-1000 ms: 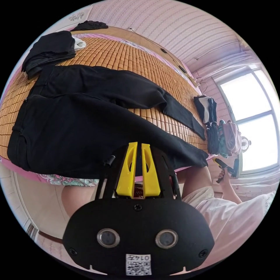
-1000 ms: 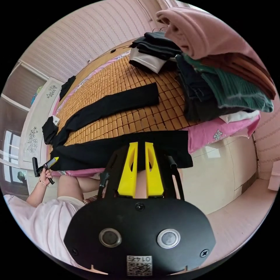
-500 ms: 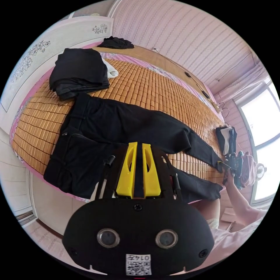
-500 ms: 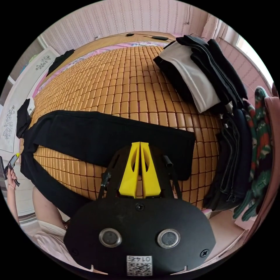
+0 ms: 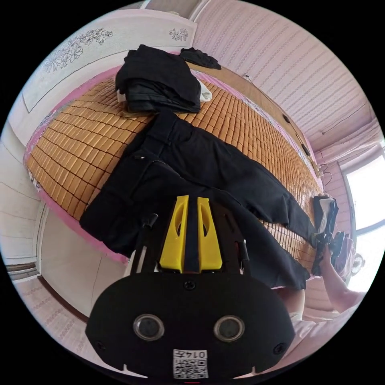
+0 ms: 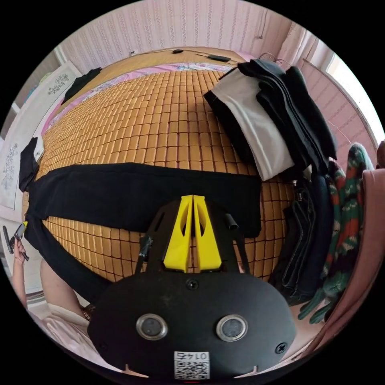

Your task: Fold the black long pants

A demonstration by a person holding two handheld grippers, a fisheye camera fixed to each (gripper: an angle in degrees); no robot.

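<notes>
— Both cameras have swung in over the bed since a second ago; the black long pants (image 5: 208, 168) themselves have not shifted on the bamboo mat (image 6: 160, 120). What moved is the hands: they were out past the bed's edge, and now each hovers above the cloth.

— Where does each one sit?

— Taking the pants as the landmark: the left hand-held gripper (image 5: 191, 236) is over the hip and thigh of the nearer leg, close to the waistband, its yellow jaws slightly apart with nothing between them. The right hand-held gripper (image 6: 193, 232) is at the far end, over the hem of the farther leg, its jaws pressed nearly together at the tips (whether they pinch the cloth, I cannot tell).

— And the garment?

— Flat on the mat, legs splayed in a narrow V, the nearer leg drooping off the bed's edge. A folded black stack (image 5: 160, 80) lies just beyond the waistband; a pile of clothes (image 6: 313, 188) sits beyond the hems.

— So what does that mean?

— Folding hasn't begun. I'd judge the hands are taking their stations to lay one leg onto the other.
</notes>
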